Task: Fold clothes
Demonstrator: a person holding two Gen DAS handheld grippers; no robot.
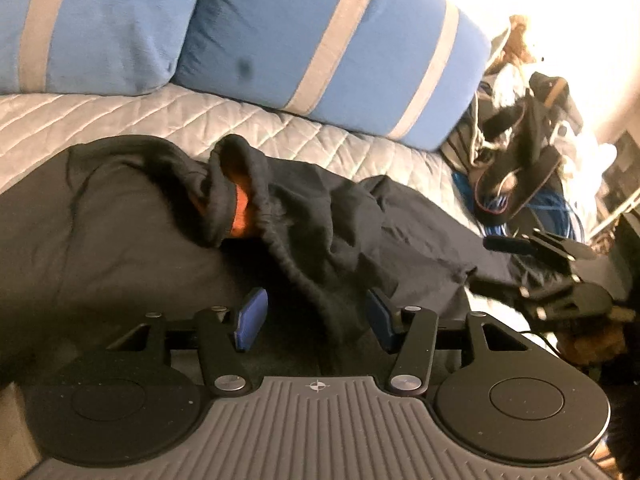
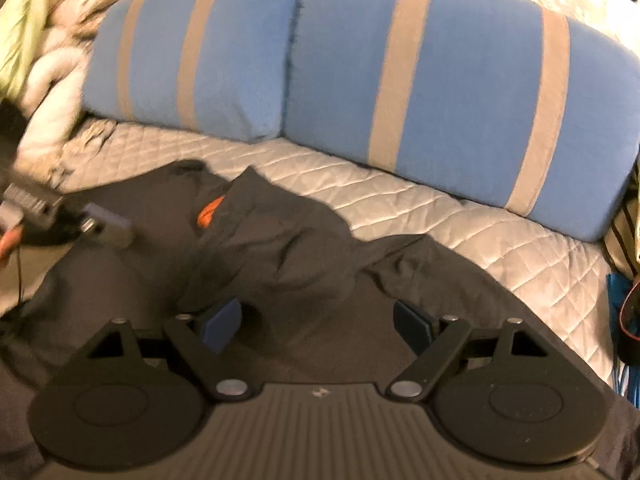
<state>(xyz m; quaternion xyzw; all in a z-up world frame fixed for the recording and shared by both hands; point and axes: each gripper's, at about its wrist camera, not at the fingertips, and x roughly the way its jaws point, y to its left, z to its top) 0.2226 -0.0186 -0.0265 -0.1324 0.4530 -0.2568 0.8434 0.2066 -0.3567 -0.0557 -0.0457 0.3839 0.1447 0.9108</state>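
Note:
A dark, crumpled garment (image 1: 132, 236) with an orange lining patch (image 1: 241, 216) lies spread on the quilted bed. My left gripper (image 1: 314, 322) hovers open just above its bunched middle, blue pads wide apart, a fold of cloth between them but not pinched. The right gripper (image 1: 532, 256) shows at the right edge of the left wrist view, over the garment's right end. In the right wrist view the same garment (image 2: 280, 248) lies ahead, orange patch (image 2: 208, 210) at the left. My right gripper (image 2: 320, 326) is open over flat dark cloth. The left gripper (image 2: 72, 216) appears blurred at the far left.
Two blue pillows with grey stripes (image 2: 460, 80) lean along the back of the light quilted cover (image 2: 460, 216). A tangle of dark straps and blue cables (image 1: 532, 184) lies beside the bed on the right. A pale, rumpled blanket (image 2: 44, 68) is piled at the left.

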